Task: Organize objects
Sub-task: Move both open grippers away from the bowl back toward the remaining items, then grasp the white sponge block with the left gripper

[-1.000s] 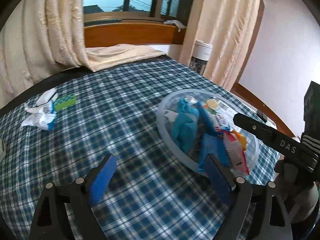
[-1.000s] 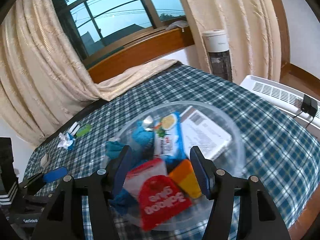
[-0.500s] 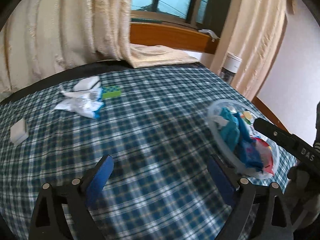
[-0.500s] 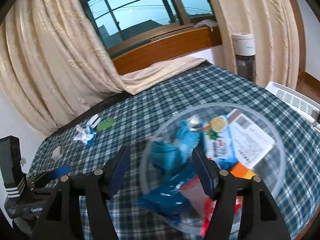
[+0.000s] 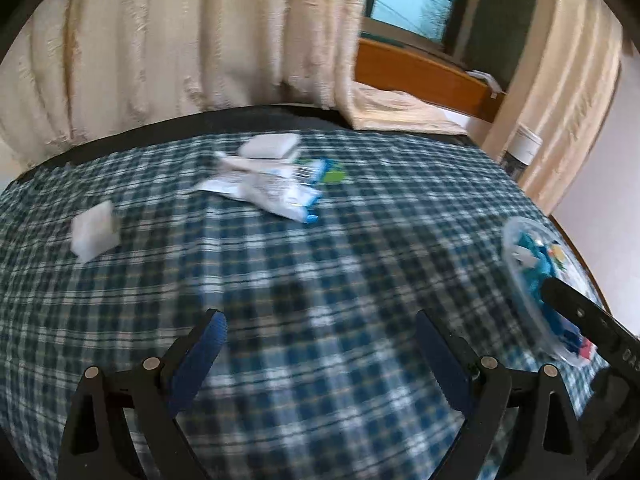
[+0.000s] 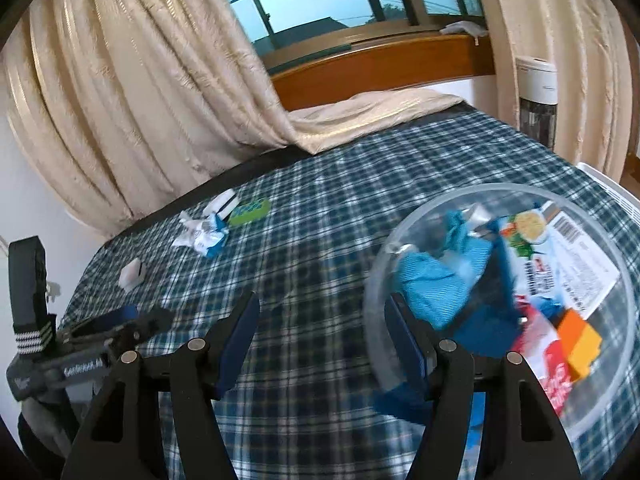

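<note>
A clear plastic bowl sits on the checked bed at the right, filled with blue cloths, snack packets and an orange block. It also shows in the left wrist view. My right gripper is open and empty, just left of the bowl. My left gripper is open and empty over bare bedcover. Ahead of it lie a crumpled white-and-blue wrapper, a green item, a white pad and a small white block.
The blue checked bedcover spans both views. Cream curtains hang at the back, one draped onto the bed. A wooden sill and a window lie behind. A white appliance stands at the right beside the bed.
My left gripper has swung left, away from the bowl, toward the loose items at the far side. My right gripper has also shifted left, so the bowl now sits to its right.
</note>
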A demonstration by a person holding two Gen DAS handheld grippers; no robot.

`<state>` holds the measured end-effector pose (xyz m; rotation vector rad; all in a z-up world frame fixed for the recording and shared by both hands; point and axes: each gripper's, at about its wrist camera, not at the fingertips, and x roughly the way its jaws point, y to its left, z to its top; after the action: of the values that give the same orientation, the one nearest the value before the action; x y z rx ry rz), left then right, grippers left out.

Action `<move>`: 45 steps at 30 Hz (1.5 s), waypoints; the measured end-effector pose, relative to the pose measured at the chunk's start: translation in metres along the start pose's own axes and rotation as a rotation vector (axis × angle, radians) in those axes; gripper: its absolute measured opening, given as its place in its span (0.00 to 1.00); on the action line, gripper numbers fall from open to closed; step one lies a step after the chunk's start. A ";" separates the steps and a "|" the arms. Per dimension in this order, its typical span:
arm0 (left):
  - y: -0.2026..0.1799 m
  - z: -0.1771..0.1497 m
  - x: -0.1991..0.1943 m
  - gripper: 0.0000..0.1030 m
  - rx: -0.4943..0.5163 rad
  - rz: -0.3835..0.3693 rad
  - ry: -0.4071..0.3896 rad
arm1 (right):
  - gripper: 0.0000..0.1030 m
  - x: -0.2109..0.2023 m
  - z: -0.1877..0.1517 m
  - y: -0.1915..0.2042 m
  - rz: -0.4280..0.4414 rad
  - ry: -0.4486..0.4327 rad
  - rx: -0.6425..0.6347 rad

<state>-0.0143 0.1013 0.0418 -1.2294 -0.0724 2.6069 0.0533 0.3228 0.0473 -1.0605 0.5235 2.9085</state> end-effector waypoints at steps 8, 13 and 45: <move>0.051 0.010 0.005 0.94 -0.098 0.105 0.004 | 0.65 0.010 0.000 0.019 0.018 0.022 -0.031; 0.083 0.017 0.008 0.94 -0.157 0.163 0.007 | 0.65 0.018 -0.003 0.028 0.025 0.047 -0.047; 0.201 0.040 0.047 0.94 -0.436 0.348 -0.026 | 0.65 0.075 0.003 0.091 0.080 0.158 -0.150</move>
<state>-0.1160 -0.0784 0.0014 -1.4554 -0.4977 3.0149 -0.0167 0.2298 0.0302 -1.3256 0.3624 2.9902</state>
